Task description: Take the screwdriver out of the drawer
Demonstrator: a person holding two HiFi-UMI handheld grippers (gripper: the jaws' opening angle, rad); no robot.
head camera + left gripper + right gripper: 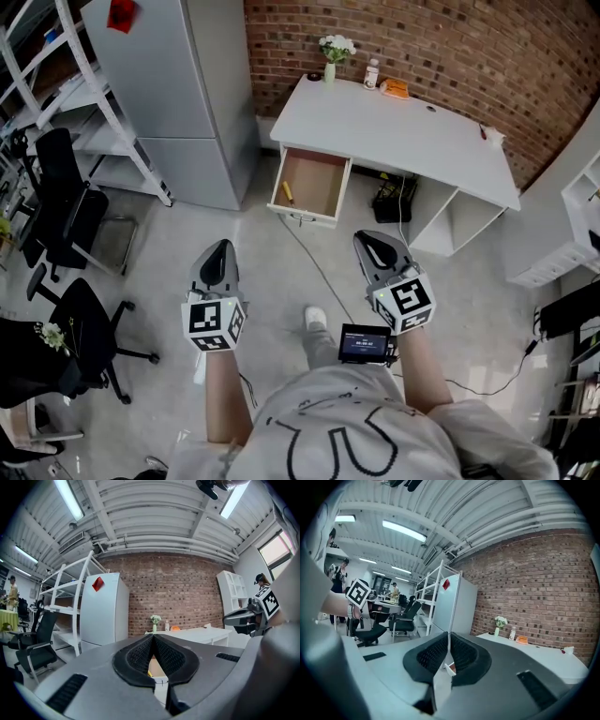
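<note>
A white desk [403,131] stands against the brick wall, and its wooden drawer [323,208] is pulled open. The screwdriver [288,194], with a yellow handle, lies inside the drawer at the left. Both grippers hang over the floor, well short of the desk. My left gripper [221,247] is shut and holds nothing. My right gripper [371,240] is also shut and empty. In the left gripper view, the black pads [140,656] meet at the tips and the drawer's inside [153,668] shows in the gap below them. The right gripper view's pads [433,654] are closed, with the desk [543,656] beyond them.
A grey cabinet [178,94] stands left of the desk, with white shelving [94,112] and black office chairs [66,216] further left. A flower vase [333,52], a bottle [372,73] and an orange item [395,88] sit on the desk. A cable [314,258] crosses the floor.
</note>
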